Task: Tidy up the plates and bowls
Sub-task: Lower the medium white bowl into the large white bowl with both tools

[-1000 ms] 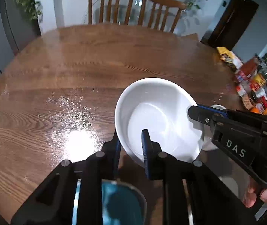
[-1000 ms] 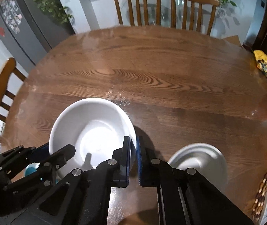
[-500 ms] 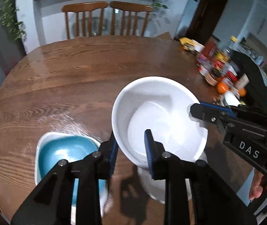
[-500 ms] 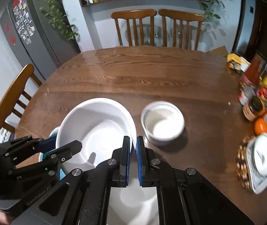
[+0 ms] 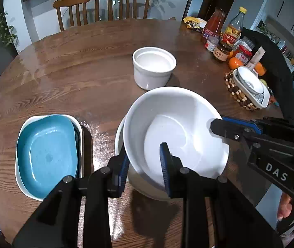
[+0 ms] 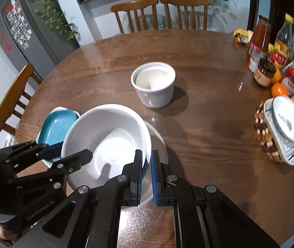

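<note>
Scene: I hold a wide white bowl [image 5: 175, 132] over the round wooden table [image 5: 85, 72], one tool on each side of its rim.
Left tool [image 5: 144, 161]: my jaws straddle the bowl's near rim, one finger outside and one inside; they have just been opening a little, and I cannot tell whether the pads press on the wall.
Right tool [image 6: 146, 173]: my jaws are clamped tight on the bowl's rim.
Bowl's place: tilted, directly above a second white dish [image 6: 157, 136] on the table, whose edge shows beneath it.
Blue plate [image 5: 45, 155]: nested in a white square dish [image 5: 23, 186], just left of the bowl.
White ramekin [image 5: 153, 70]: upright on the table beyond the bowl, apart from it.
Far edge: bottles and jars [image 5: 225, 37] crowd the table's right side.
</note>
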`<state>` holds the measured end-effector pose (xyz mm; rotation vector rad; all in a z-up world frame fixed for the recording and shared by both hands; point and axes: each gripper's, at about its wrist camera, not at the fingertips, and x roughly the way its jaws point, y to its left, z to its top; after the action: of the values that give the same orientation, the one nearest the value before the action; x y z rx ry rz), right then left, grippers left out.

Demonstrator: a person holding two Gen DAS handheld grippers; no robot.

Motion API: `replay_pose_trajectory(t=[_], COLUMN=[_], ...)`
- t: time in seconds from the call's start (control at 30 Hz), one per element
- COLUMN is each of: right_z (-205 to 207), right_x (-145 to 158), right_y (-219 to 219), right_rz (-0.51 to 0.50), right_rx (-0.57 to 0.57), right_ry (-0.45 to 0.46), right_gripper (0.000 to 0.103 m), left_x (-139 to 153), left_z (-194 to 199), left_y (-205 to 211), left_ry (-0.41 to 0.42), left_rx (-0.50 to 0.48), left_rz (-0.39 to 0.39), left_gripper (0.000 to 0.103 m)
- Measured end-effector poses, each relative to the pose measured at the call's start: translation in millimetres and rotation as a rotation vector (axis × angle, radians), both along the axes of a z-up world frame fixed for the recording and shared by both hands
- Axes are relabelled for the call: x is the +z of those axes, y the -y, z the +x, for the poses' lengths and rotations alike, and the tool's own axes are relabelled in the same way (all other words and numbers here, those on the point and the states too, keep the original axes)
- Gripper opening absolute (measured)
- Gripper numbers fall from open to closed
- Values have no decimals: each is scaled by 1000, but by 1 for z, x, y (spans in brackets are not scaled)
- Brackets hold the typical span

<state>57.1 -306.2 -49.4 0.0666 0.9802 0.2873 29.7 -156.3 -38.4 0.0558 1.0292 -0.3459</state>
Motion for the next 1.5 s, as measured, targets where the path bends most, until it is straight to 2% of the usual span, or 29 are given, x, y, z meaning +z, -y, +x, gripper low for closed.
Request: replay_pose_trajectory(t=[0.47, 1.5], right_z=[1, 3], right_x=[-16, -22], right_y=[0, 1], right_rz=[-7, -32], right_rx=[20, 25], right_ry=[-33, -41], right_gripper=[10, 10], left_x=[-19, -29], left_z=[2, 8], left_y=[7, 17], left_ry=[-30, -34], left_rx=[1, -26], left_rz=[47, 135], left_gripper=[25, 27])
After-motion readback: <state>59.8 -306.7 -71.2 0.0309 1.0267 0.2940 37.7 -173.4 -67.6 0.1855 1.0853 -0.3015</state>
